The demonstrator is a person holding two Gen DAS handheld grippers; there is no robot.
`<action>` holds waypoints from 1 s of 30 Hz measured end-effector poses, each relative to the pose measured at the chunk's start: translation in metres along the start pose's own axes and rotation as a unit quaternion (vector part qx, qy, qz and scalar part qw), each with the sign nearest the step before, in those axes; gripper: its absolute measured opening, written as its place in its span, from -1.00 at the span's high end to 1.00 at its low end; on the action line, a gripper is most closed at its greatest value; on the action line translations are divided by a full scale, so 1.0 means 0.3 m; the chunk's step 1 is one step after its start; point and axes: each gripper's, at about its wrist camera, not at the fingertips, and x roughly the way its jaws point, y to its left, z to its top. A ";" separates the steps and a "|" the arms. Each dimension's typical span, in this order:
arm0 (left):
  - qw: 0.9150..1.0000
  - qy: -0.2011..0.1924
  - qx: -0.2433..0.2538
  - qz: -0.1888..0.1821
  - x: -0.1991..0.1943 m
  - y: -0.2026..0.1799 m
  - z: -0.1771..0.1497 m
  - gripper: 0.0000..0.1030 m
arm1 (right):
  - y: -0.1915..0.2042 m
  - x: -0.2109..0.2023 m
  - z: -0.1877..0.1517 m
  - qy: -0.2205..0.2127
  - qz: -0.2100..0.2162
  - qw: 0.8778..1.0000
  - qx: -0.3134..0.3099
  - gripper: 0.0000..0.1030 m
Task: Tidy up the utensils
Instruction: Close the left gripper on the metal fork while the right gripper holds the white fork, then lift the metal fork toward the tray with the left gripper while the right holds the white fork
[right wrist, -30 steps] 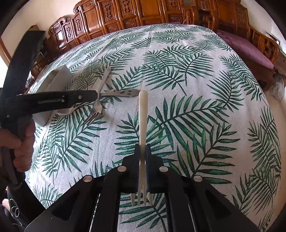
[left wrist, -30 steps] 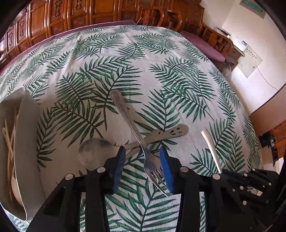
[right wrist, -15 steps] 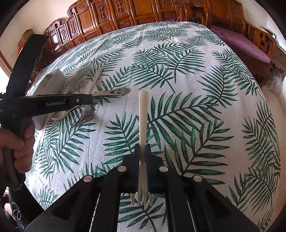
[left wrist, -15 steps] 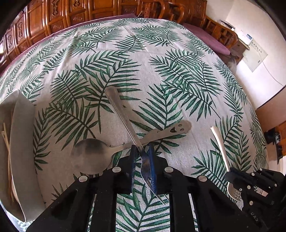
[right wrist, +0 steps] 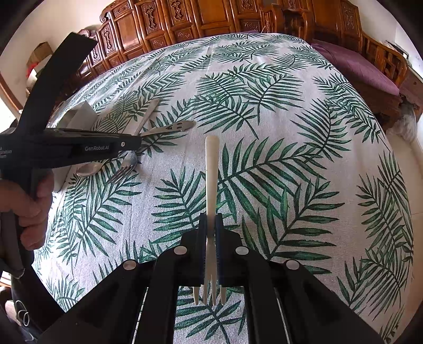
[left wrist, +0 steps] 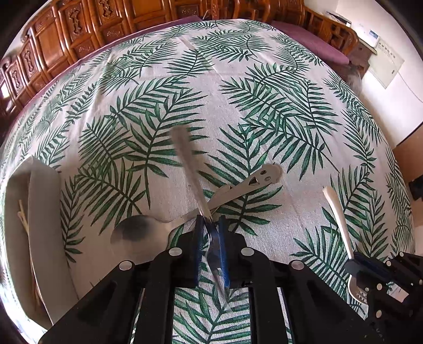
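My left gripper (left wrist: 210,225) is shut on a metal fork (left wrist: 189,169) near its tines, and the blurred handle points away, lifted off the cloth. A metal spoon (left wrist: 137,232) with a smiley-face handle end (left wrist: 267,177) lies beneath it. My right gripper (right wrist: 210,225) is shut on a white plastic fork (right wrist: 211,169), handle pointing forward, tines toward the camera. That fork also shows at the right of the left wrist view (left wrist: 337,211). The left gripper and metal fork show at the left of the right wrist view (right wrist: 127,166).
A grey utensil tray (left wrist: 42,211) with wooden chopsticks (left wrist: 22,219) sits at the table's left edge. The table has a palm-leaf cloth (left wrist: 238,105). Carved wooden chairs (right wrist: 211,18) and a purple cushion (right wrist: 357,68) stand behind it.
My left gripper closed on the metal fork and has raised it, the handle now blurred and swung upward. The right gripper keeps hold of the white fork and has lifted slightly.
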 end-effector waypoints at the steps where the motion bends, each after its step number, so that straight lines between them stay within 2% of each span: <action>1: 1.000 0.000 -0.001 0.001 -0.004 0.003 -0.005 0.88 | -0.001 -0.001 0.001 -0.001 0.001 1.000 0.001 0.86; 9: 1.000 -0.014 0.002 0.007 -0.047 0.030 -0.063 0.89 | 0.005 -0.005 0.002 -0.002 0.002 1.000 -0.003 0.86; 30: 0.997 -0.067 0.020 -0.021 -0.235 0.050 -0.126 0.89 | 0.036 -0.004 0.000 -0.004 0.002 1.000 -0.016 0.86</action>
